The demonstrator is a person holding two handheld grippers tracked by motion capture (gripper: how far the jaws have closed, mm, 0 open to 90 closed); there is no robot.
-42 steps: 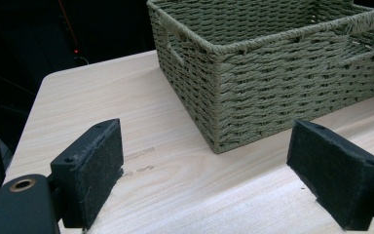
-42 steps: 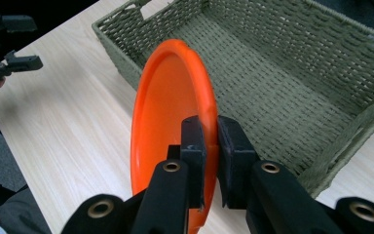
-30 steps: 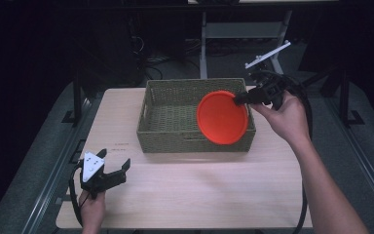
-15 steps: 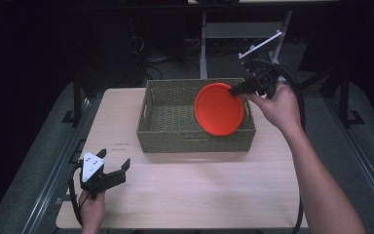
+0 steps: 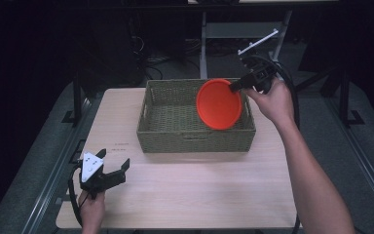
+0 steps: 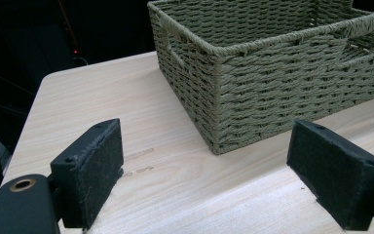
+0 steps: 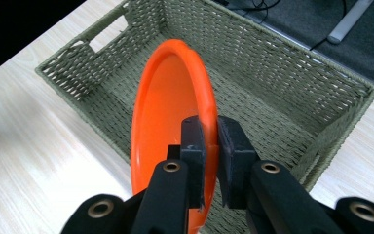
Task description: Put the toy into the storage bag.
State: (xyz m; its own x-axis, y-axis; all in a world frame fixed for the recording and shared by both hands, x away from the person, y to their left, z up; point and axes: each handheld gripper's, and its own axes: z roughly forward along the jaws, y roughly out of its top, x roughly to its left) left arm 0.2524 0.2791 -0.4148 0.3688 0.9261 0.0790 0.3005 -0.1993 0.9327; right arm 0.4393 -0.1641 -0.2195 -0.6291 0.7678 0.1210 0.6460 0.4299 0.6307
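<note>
Orange plate held on edge over a woven basket

At the left, the left claw (image 5: 111,171) is held low over the near left corner of the pale wooden tabletop (image 5: 185,195), its jaws spread wide with nothing between them. The rectangular olive-green woven basket (image 5: 168,109) is set at the middle of the far side. At the right, the round orange plastic plate (image 5: 218,104) is pinched by its rim in the right claw (image 5: 234,86), tilted nearly upright above the basket's right half.
</note>
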